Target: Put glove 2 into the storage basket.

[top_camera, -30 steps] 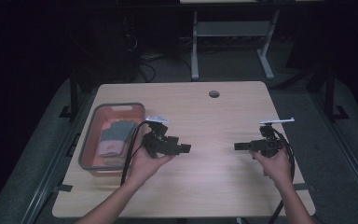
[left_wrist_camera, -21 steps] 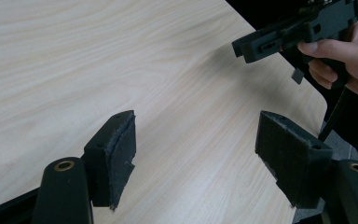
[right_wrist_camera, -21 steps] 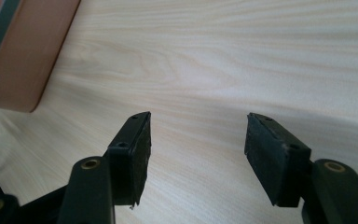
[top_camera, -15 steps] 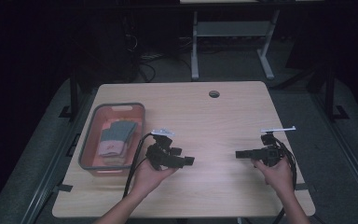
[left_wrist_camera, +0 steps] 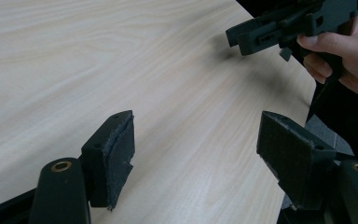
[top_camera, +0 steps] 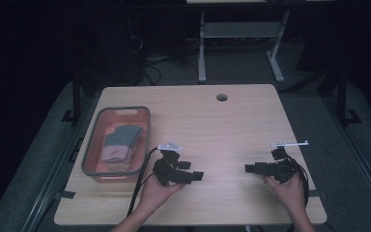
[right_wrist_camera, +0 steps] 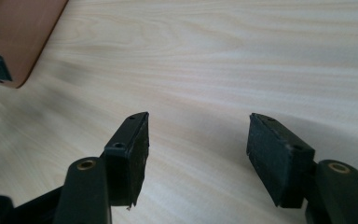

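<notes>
A person's two hands hold my grippers low over the near part of a light wooden table [top_camera: 207, 121]. The tips of the two grippers face each other. My left gripper [top_camera: 195, 175] [left_wrist_camera: 196, 154] points right, its jaws wide apart over bare wood with nothing between them. Its view also catches the right gripper [left_wrist_camera: 279, 28], held in a hand, at the upper right. My right gripper [top_camera: 249, 168] [right_wrist_camera: 198, 149] points left. Its jaws have just been opening and hold nothing. The fingers [right_wrist_camera: 130, 154] frame plain table top.
A red bin with a grey rim [top_camera: 91, 150] [right_wrist_camera: 18, 37] sits at the table's left, holding folded cloths [top_camera: 118, 142]. A round cable hole [top_camera: 221, 97] lies near the far edge. Cables trail from both grippers toward the front edge.
Both hands have drawn back toward the near edge of the table and sunk a little. The left one has also shifted slightly right.
</notes>
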A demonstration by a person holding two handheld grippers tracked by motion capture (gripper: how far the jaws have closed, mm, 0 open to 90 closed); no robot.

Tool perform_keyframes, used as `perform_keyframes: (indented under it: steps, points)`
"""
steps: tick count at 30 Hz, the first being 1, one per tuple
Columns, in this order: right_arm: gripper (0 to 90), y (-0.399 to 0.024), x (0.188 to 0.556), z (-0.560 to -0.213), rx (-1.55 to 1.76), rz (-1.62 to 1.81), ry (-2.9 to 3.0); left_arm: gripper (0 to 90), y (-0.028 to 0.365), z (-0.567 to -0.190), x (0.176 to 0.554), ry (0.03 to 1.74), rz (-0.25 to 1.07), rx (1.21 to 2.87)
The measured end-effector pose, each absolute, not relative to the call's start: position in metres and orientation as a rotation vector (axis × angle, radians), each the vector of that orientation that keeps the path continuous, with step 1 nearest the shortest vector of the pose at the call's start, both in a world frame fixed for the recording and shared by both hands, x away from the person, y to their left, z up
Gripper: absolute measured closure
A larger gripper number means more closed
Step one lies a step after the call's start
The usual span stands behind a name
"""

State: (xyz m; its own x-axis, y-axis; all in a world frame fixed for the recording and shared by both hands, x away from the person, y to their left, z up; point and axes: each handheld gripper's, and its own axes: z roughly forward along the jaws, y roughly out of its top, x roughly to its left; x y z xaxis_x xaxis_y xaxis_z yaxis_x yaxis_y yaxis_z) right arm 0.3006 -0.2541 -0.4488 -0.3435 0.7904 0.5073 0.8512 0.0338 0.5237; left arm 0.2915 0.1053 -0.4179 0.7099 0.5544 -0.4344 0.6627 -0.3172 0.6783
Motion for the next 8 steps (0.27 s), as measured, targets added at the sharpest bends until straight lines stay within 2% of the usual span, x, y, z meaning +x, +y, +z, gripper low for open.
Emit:
perform_keyframes:
  steps: [8]
  points:
    - [35.7, -0.25, 0.27, -0.456, -1.762, -1.323, -2.244, 25.0, 0.101, -0.427, 0.262, 0.862, -0.162, 1.969]
